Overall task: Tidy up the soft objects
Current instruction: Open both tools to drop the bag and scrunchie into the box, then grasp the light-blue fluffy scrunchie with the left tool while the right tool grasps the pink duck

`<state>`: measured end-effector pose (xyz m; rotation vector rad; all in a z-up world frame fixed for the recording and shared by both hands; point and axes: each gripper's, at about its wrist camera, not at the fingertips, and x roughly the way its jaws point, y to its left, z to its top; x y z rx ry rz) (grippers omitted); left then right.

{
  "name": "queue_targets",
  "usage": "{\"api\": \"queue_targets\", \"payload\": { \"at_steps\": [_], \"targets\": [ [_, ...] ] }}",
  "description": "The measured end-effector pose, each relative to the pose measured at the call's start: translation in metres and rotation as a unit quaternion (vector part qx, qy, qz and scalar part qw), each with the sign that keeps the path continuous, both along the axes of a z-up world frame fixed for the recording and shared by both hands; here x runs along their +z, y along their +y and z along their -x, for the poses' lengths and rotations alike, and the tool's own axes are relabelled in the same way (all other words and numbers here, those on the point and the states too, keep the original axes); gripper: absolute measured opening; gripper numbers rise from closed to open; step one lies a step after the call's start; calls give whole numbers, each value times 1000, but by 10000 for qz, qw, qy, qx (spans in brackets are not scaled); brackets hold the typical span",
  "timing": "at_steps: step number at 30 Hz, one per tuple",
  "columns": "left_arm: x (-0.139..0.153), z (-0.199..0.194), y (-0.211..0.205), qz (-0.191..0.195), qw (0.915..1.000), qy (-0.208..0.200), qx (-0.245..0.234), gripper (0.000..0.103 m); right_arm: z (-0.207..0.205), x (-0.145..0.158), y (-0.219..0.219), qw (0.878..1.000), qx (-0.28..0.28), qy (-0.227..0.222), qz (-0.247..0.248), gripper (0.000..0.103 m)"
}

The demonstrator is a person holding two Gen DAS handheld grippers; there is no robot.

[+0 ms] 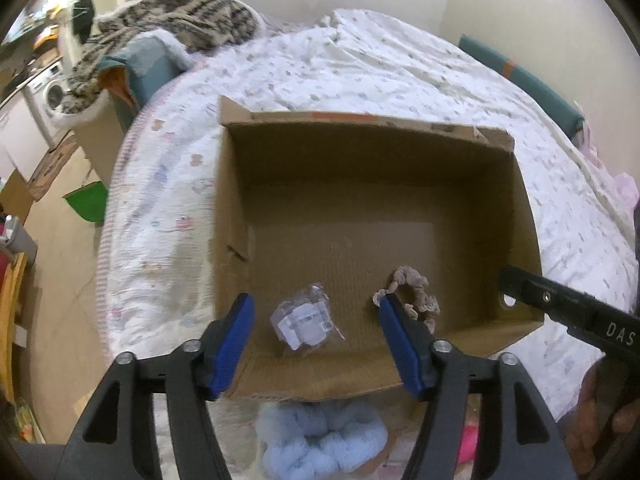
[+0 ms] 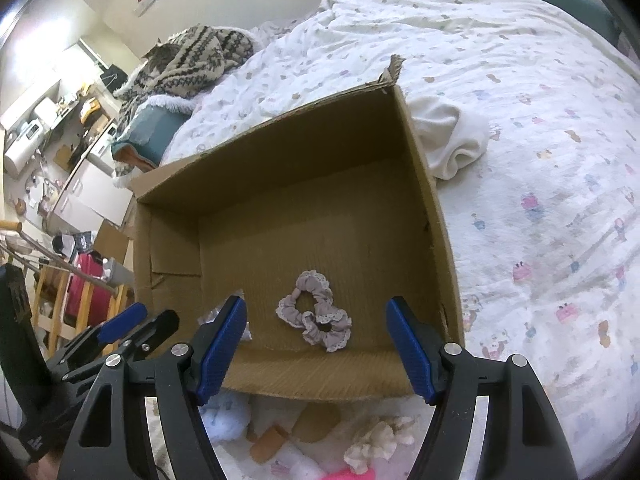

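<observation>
An open cardboard box [image 1: 520, 204] [image 2: 436, 216] lies on the bed. Inside, near its front wall, lie a clear plastic packet with a white label [image 1: 305, 321] and two lace-edged grey scrunchies [image 1: 416, 294] [image 2: 316, 312]. My left gripper [image 1: 316, 320] is open and empty, above the packet over the box's front edge. My right gripper [image 2: 316, 322] is open and empty, above the scrunchies. In front of the box lie a fluffy light-blue item [image 1: 320, 440] [image 2: 226, 416], a pink item [image 1: 468, 442] [image 2: 352, 474], a cream fluffy piece [image 2: 380, 438] and brown pieces [image 2: 270, 442].
The bed has a white patterned quilt [image 1: 360, 64] [image 2: 540, 160]. A white rolled cloth [image 2: 452, 136] lies beside the box's right wall. A patterned knit blanket [image 1: 172, 16] is at the bed's far left. The bed edge drops to the floor on the left, with furniture beyond.
</observation>
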<state>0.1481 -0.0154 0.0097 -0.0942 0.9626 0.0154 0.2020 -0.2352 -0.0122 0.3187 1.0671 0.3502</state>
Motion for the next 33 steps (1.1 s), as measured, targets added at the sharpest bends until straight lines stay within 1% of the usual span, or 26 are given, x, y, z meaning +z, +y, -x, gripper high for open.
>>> {"api": "queue_targets", "payload": {
  "at_steps": [1,2,6,10,13,17,26,33],
  "targets": [
    [2,3,2,14,10000,-39,35,75,3,1,-1,10000,-15,6,-11,76],
    [5,6,4,18,9999,-87,62,76,5,1,-3,10000,-23,12,-15,76],
    [8,17,10,34,9999,-80,120,76,18,7,-7,10000,-33,-32,28,76],
    [8,30,16,141,9996,-14,237,76,29,11,-10,9999,-75,-93,70,76],
    [10,41,18,46,9996,-9,274,76,38,9,-12,9999,-108,-33,48,76],
    [10,50,22,13,9994,33,338,76,51,10,-14,9998,-153,-36,103,76],
    [8,68,32,-74,9984,141,535,76,74,8,-26,9994,-341,53,49,76],
    [-4,83,37,142,9971,423,620,76,89,7,-29,9992,-391,109,61,76]
  ]
}}
